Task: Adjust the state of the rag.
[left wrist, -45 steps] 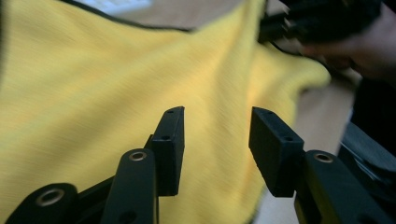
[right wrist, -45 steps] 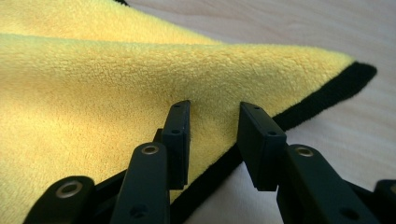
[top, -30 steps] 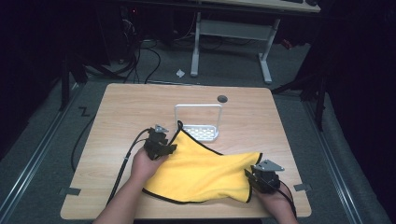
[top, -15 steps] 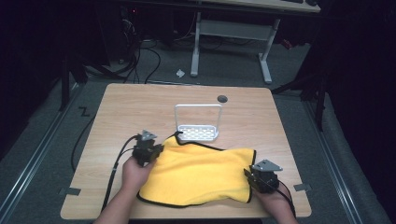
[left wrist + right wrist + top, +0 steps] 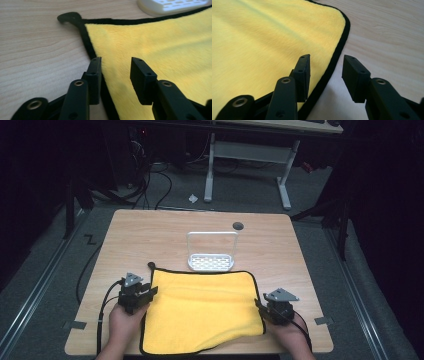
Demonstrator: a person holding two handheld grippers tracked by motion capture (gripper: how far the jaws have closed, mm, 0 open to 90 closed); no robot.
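- We see a yellow cloth (image 5: pixel 202 310) with a black hem lying flat on the near half of the wooden bench (image 5: pixel 150 230), its long axis running across the bench from one hand to the other
- Its far edge lies just beside, perhaps touching, a white perforated tray (image 5: pixel 211 262) with an upright wire handle; the near edge reaches the bench's front rim
- Our left gripper (image 5: pixel 134 295) sits at the cloth's left hem, jaws released and holding nothing; in the left gripper view (image 5: pixel 115 75) the black hem runs up between the two jaws, with yellow pile under the right jaw and bare wood under the left
- Our right gripper (image 5: pixel 278 307) sits at the right hem, jaws likewise released and empty; in the right gripper view (image 5: pixel 325 75) the hem again passes through the gap, curving to the far right corner
- We judge that the next move turns on this: each hem lies in line with its own jaws, and each hand is about equally near its edge, so either could close on the cloth where it stands
- The left gripper view shows a black hanging loop (image 5: pixel 68 18) at the far left corner, a small dark tab from above
- The high view alone gives the whole outline, a dark round plug (image 5: pixel 238 226) in the bench, and the floor cables beyond
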